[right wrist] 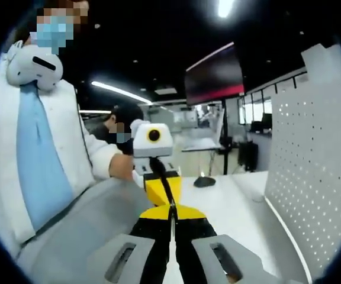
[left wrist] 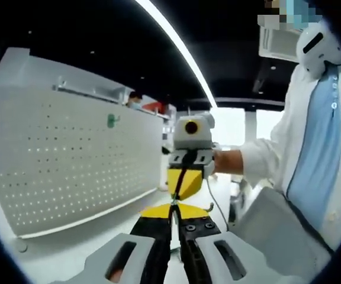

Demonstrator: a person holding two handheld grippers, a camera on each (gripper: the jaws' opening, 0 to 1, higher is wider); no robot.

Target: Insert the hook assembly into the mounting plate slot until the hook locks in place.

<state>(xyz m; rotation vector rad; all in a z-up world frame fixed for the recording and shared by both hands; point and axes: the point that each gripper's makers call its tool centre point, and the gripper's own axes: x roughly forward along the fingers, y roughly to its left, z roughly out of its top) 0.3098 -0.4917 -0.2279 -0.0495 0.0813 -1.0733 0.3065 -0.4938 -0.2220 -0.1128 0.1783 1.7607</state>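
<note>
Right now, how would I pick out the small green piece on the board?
Start at the big white perforated panel standing on the table in the left gripper view. Below the metal rail along its top sits a small green piece, fixed to the panel face. It is the single coloured item among plain white holes.

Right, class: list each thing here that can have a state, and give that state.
Left hand-held gripper: jaws shut, tips meeting the other's.
Right hand-held gripper: jaws shut.
Pegboard: upright on the table.
Green piece: mounted on the pegboard.
Ceiling light strip: lit.
</note>
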